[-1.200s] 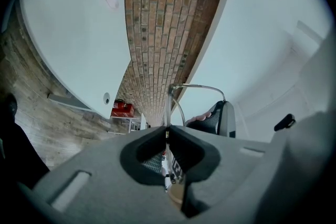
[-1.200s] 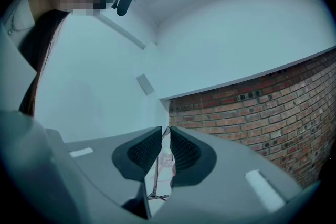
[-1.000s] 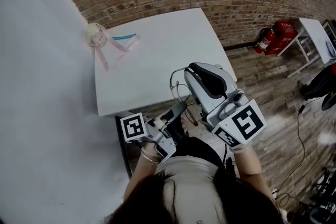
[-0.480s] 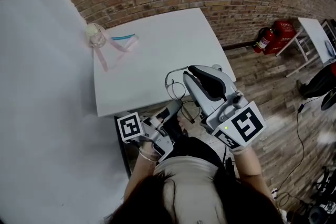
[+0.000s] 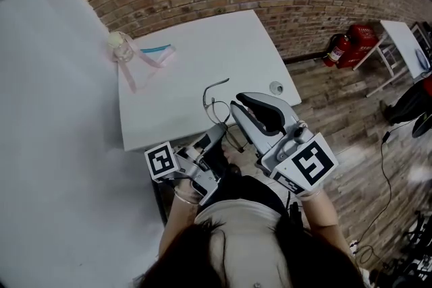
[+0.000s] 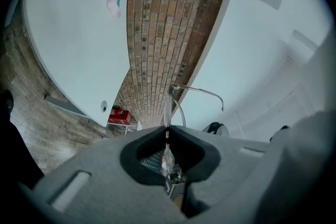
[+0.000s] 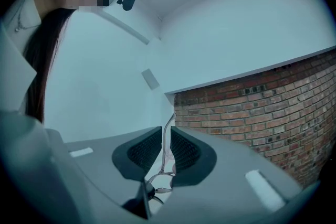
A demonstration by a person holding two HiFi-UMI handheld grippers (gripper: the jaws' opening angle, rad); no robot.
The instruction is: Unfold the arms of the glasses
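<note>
Thin wire-rimmed glasses [image 5: 217, 104] hang between my two grippers over the front edge of the white table [image 5: 196, 57]. My left gripper [image 5: 210, 137] is shut on the frame. In the left gripper view the frame is a thin strip between the pads [image 6: 167, 136], and one arm [image 6: 197, 90] curves away beyond them. My right gripper [image 5: 236, 112] is shut on the other arm. In the right gripper view that arm [image 7: 167, 136] runs up the narrow gap between the pads, with the lens part [image 7: 160, 183] below. One arm [image 5: 214, 85] sticks out over the table.
At the table's far left corner stands a clear cup [image 5: 120, 44] with pink ribbon, and a blue strip [image 5: 159, 48] lies beside it. A small round cap [image 5: 275, 87] lies near the right edge. Behind is a brick wall. Red fire extinguishers [image 5: 345, 48] sit on the floor at right.
The glasses and both grippers have shifted a little left and toward the table. One arm of the glasses now juts further out over the tabletop.
</note>
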